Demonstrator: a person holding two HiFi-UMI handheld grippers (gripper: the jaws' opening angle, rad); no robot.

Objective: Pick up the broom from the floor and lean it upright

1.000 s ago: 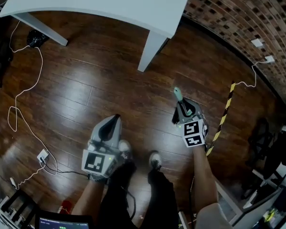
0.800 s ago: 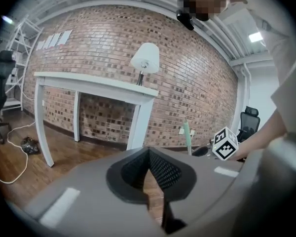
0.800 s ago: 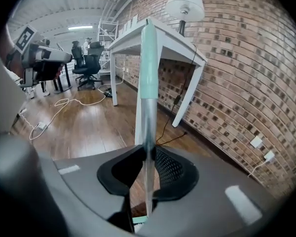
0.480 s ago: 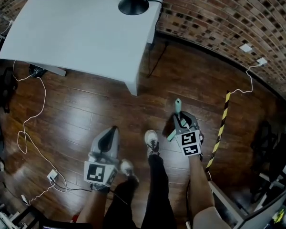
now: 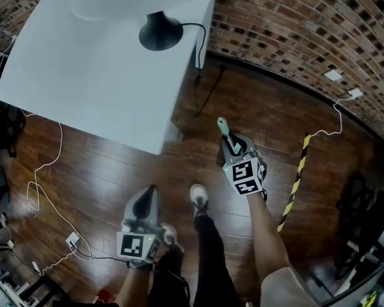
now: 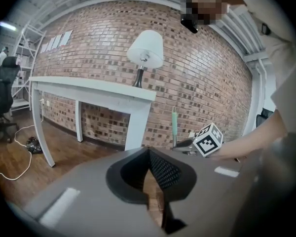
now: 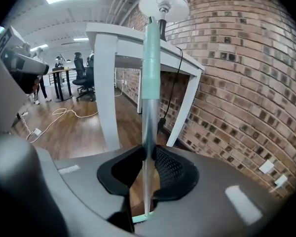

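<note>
Clamping the upright broom handle (image 7: 150, 73), the right claw (image 5: 229, 147) sits two o'clock from the closed, empty left claw (image 5: 148, 194).

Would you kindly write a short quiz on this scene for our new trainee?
1. True or false: the left tool holds the broom handle.
2. What stands on the white table? A) a lamp B) a laptop C) a bucket
3. Fill in: the wall behind the table is made of ____.
Key: 1 false, the right tool grips it; 2 A; 3 brick.
</note>
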